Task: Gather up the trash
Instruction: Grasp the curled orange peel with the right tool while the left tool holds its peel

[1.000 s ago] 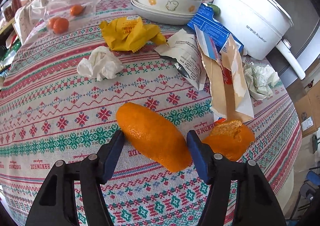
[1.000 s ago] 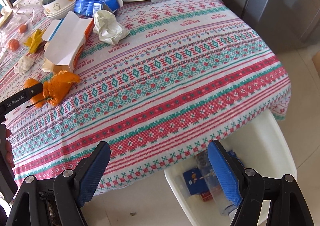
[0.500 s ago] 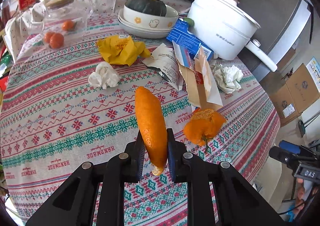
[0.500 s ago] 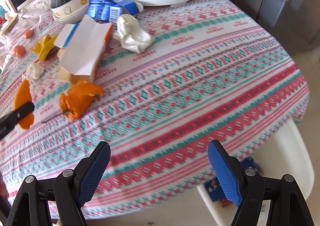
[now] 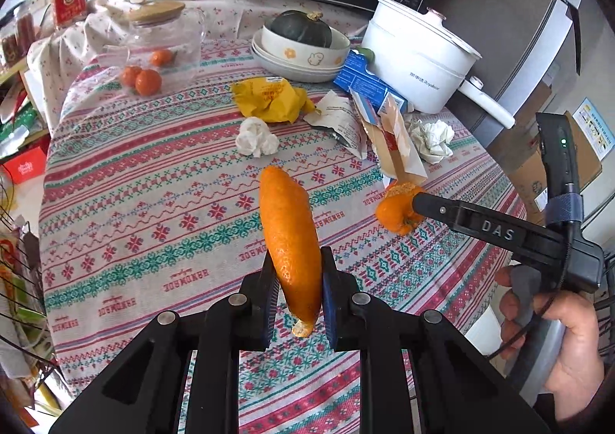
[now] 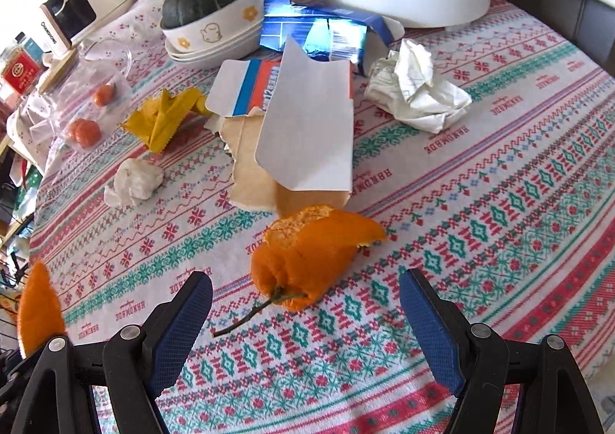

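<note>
Patterned worktop (image 5: 153, 180) strewn with litter. Left tongs (image 5: 298, 294) clamped on long orange peel (image 5: 290, 238), lifted clear. Right tongs (image 6: 305, 303) wide apart, straddling stemmed peel (image 6: 307, 257) lying flat.

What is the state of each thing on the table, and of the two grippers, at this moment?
left gripper: shut on the long orange peel, lifted off the tablecloth
right gripper: open, empty, jaws on either side of the stemmed orange peel
stemmed orange peel: lying on the cloth
blue carton: torn open
white paper: crumpled
yellow wrapper: crumpled
white pot: lid on
</note>
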Demonstrator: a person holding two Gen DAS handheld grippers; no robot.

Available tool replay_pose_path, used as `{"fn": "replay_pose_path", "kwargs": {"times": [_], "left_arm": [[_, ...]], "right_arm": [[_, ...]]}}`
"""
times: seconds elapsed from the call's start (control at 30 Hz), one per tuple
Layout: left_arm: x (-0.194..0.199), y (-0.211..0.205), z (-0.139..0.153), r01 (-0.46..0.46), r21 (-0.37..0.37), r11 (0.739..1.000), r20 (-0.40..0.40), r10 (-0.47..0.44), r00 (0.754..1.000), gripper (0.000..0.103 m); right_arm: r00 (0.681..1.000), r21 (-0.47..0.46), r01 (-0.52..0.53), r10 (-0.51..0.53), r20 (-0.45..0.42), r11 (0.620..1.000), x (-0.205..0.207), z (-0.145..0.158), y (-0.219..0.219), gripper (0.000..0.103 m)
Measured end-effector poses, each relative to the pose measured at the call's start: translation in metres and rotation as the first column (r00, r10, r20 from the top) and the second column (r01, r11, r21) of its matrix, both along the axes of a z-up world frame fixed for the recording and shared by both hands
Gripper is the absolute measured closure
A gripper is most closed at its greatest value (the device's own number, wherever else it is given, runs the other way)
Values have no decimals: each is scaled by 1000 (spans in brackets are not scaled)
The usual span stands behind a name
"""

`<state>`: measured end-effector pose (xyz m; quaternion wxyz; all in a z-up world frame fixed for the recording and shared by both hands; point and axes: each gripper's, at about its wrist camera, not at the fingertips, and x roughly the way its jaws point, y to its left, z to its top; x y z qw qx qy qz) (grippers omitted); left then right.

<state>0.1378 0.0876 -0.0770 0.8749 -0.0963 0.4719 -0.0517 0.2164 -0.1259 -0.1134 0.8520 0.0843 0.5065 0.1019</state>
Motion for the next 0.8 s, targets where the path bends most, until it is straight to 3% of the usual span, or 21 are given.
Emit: {"fn": "replay_pose_path", "kwargs": {"times": [0.17,0.33,0.57,0.8], "left_arm": [[-8,21,-5,-23,0,1000,-16,23,1000,83],[-11,30,-6,-42,-5,999,-22,42,999,83],[-12,24,-5,-25,-6,1000,-19,25,999,83],[-13,16,-1,-14,-13,1000,-8,14,1000,83]], "right_arm": [[999,-59,18,-15,53,998,7,-9,7,21],[998,-68,35,-31,49,997,14,-24,13,27],[998,-106,-23,29,55,994,10,-29,23,61],[995,-112,-85,91,47,990,-4,-9,21,74]]}}
